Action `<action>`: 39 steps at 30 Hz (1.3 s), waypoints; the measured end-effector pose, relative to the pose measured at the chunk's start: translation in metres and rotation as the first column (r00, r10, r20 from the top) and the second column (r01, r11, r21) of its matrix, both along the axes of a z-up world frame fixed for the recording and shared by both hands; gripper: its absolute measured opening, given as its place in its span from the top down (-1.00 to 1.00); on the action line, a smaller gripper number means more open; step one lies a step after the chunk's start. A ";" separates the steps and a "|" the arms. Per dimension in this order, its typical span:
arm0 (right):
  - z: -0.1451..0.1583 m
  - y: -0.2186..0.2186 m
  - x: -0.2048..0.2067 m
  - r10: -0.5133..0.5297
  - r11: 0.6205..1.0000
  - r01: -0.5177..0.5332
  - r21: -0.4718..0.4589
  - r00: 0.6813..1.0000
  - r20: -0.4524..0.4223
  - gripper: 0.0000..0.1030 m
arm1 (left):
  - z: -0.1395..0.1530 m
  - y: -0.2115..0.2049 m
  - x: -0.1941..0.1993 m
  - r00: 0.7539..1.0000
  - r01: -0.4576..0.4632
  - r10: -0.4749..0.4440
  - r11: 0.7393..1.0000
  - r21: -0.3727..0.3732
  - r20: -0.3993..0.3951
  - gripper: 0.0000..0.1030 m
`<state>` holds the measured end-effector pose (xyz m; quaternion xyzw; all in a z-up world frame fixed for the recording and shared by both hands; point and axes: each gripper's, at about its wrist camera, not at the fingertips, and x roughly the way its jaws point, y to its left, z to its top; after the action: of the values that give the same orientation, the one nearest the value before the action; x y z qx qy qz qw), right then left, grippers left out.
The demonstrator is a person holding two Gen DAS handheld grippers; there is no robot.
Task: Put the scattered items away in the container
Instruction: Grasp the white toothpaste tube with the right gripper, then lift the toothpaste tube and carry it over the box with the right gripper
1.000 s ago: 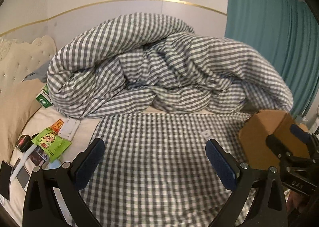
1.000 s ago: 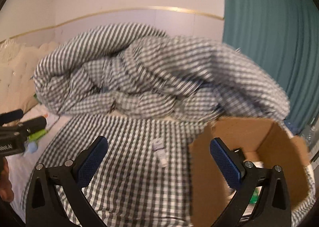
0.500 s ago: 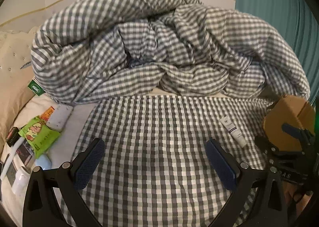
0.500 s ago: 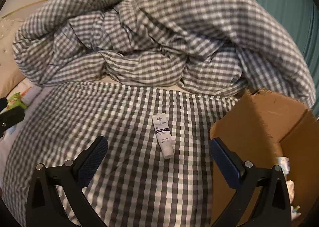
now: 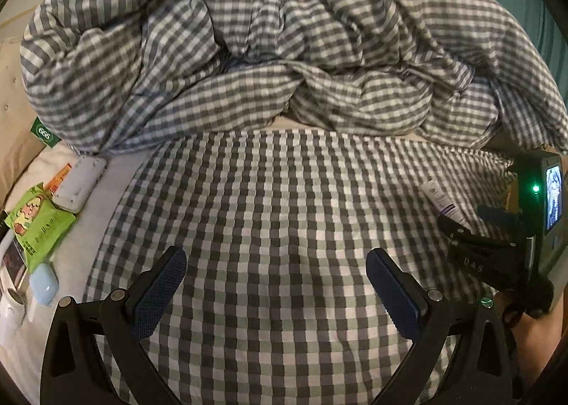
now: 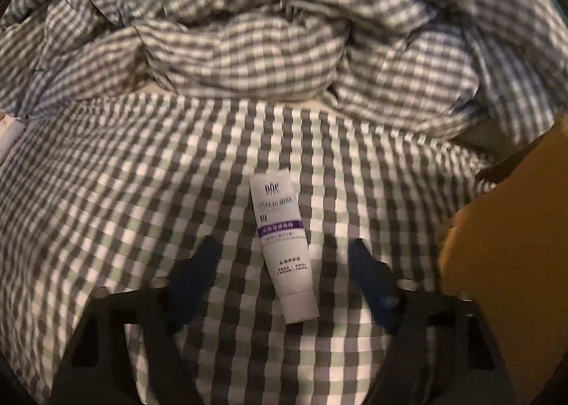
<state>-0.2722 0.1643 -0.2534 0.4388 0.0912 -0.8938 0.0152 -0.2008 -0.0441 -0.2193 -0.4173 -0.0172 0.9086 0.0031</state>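
tube [image 6: 283, 248] lies lengthwise between right gripper [image 6: 284, 277] fingers, cap nearest.

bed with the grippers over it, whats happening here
A person is tidying loose items off a bed with two handheld grippers. The right gripper is open and straddles a white tube lying on the checked sheet, with neither finger touching it yet. A cardboard box sits just to its right. The left gripper is open and empty above the sheet. A green packet and other small items lie at the far left, not yet gathered. A bunched checked duvet lies behind.
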 end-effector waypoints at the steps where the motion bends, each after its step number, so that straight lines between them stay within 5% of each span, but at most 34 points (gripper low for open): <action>1: -0.005 0.000 0.000 -0.003 1.000 0.003 0.002 1.000 0.012 -0.15 | -0.002 -0.001 0.000 1.000 -0.002 0.002 1.000 0.001 0.004 -1.00; 6: -0.013 -0.009 0.005 0.023 0.999 -0.024 0.030 1.000 0.016 -0.01 | -0.010 -0.005 0.001 1.000 -0.014 0.014 1.000 0.013 0.022 -1.00; 9: -0.012 -0.013 0.005 0.034 0.999 -0.035 0.027 0.999 0.015 0.49 | -0.008 -0.007 0.003 1.000 -0.017 0.016 1.000 0.012 0.022 -1.00; 20: 0.023 -0.027 0.022 0.089 0.995 -0.091 -0.027 0.995 -0.049 0.49 | 0.023 -0.017 0.019 0.999 -0.038 0.038 0.999 -0.007 -0.011 -1.00; 39: 0.199 -0.001 0.146 0.093 0.987 -0.131 -0.092 0.937 -0.336 0.49 | 0.159 0.041 0.101 0.970 0.045 -0.048 0.999 -0.020 -0.239 -1.00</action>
<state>-0.1260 0.1635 -0.0546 0.2753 0.0667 -0.9561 0.0756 -0.0998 -0.0028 -0.0600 -0.3050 -0.0004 0.9521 0.0235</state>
